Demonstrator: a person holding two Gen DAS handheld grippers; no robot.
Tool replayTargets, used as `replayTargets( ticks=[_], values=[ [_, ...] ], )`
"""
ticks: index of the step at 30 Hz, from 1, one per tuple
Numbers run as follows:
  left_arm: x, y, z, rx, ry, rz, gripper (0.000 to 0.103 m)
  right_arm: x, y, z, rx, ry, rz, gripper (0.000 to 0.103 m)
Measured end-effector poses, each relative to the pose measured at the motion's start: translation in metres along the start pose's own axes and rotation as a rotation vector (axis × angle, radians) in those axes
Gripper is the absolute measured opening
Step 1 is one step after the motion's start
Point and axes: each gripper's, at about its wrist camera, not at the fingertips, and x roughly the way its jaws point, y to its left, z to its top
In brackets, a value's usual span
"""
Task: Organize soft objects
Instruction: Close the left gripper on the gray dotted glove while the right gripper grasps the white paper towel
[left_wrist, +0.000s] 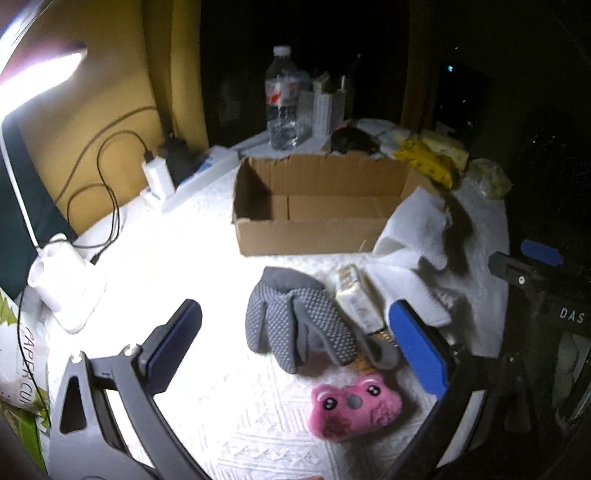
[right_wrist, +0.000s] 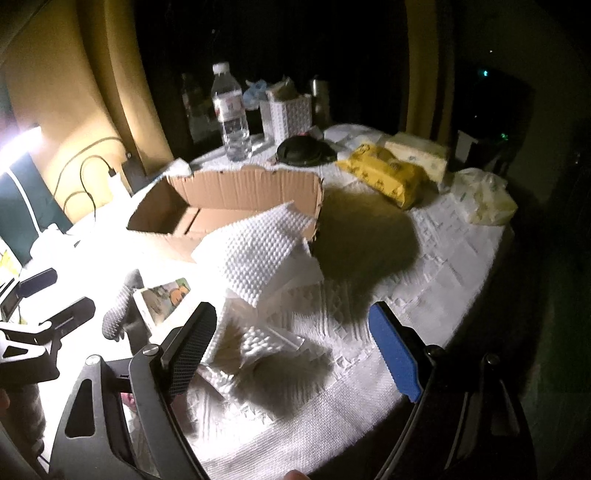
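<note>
Between open left tongs (left_wrist: 295, 350), grey glove (left_wrist: 295, 321).

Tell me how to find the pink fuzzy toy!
Start at the open cardboard box on the white cloth. Come toward the camera, past the grey bumpy glove. The pink plush toy lies beyond it, the only pink thing, with black eyes.

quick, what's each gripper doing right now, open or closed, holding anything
Left gripper: open, empty, above the grey glove.
Right gripper: open, empty, above the white paper towels.
</note>
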Motion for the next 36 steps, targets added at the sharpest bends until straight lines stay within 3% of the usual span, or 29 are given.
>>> replayTargets(
  ticks=[13, 16, 20, 22, 24, 27, 30, 32, 34, 36],
  values=[
    [0.053, 0.022, -0.003, -0.063, 0.093, 0.004, 0.101, 0.051, -0.011, 0.012, 0.056, 0.035, 0.111, 0.087],
    [0.061, 0.026, -0.003, -0.075, 0.114, -0.013, 0.094, 0.062, -0.007, 0.018, 0.06, 0.04, 0.141, 0.087],
    [0.063, 0.025, -0.002, -0.075, 0.113, -0.017, 0.092, 0.074, 0.0, 0.025, 0.055, 0.043, 0.172, 0.084],
    [0.062, 0.022, -0.002, -0.06, 0.108, -0.027, 0.086, 0.08, 0.003, 0.027, 0.054, 0.052, 0.183, 0.081],
    [0.06, 0.021, -0.002, -0.056, 0.101, -0.049, 0.072, 0.086, 0.005, 0.025, 0.058, 0.064, 0.204, 0.078],
    [0.056, 0.019, -0.002, -0.048, 0.085, -0.067, 0.054, 0.094, 0.007, 0.023, 0.068, 0.081, 0.229, 0.068],
    [0.053, 0.018, -0.002, -0.043, 0.075, -0.094, 0.039, 0.1, 0.008, 0.022, 0.079, 0.087, 0.24, 0.046],
    [0.052, 0.017, -0.002, -0.036, 0.073, -0.108, 0.031, 0.102, 0.01, 0.021, 0.082, 0.091, 0.25, 0.033],
    [0.051, 0.015, -0.004, -0.03, 0.073, -0.122, 0.025, 0.102, 0.011, 0.02, 0.085, 0.091, 0.267, 0.013],
    [0.049, 0.013, -0.004, -0.026, 0.07, -0.125, 0.022, 0.097, 0.011, 0.019, 0.081, 0.074, 0.266, 0.008]
  ],
)
